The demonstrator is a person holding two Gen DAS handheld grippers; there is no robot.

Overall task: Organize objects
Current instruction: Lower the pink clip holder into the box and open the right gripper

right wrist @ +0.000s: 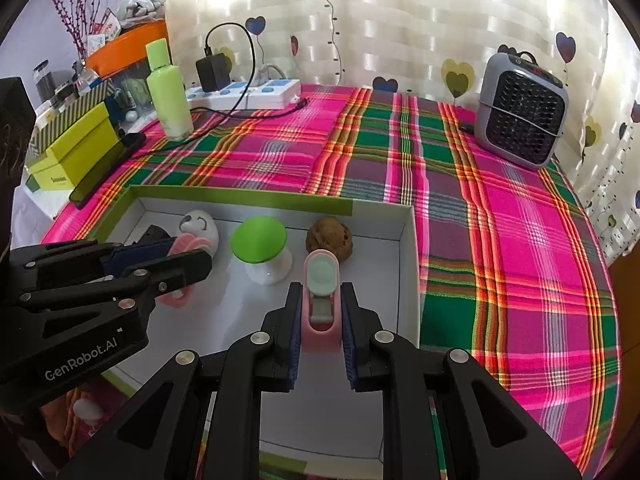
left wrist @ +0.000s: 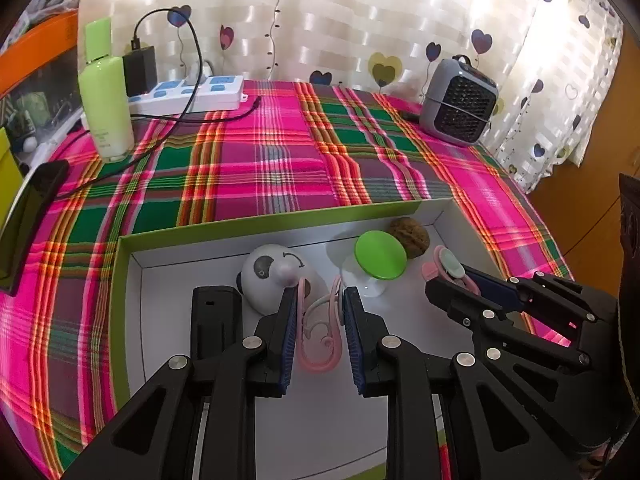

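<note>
My left tool (left wrist: 320, 300) pinches a pink clip (left wrist: 320, 332), my right tool (right wrist: 320, 300) a pink case (right wrist: 321, 300); both hang over the box (right wrist: 408, 248), which already holds three things, so I judge the job nearly done.

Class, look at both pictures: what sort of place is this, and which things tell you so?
Probably a home room: a plaid tablecloth, a heart-print curtain, and a small heater beside a power strip.

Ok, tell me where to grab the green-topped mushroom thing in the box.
Take the green-topped mushroom piece by its white stem, coming from the box's near side. The wide cap overhangs the narrower stem, and the walnut and panda egg flank it, so side approaches look crowded.
</note>
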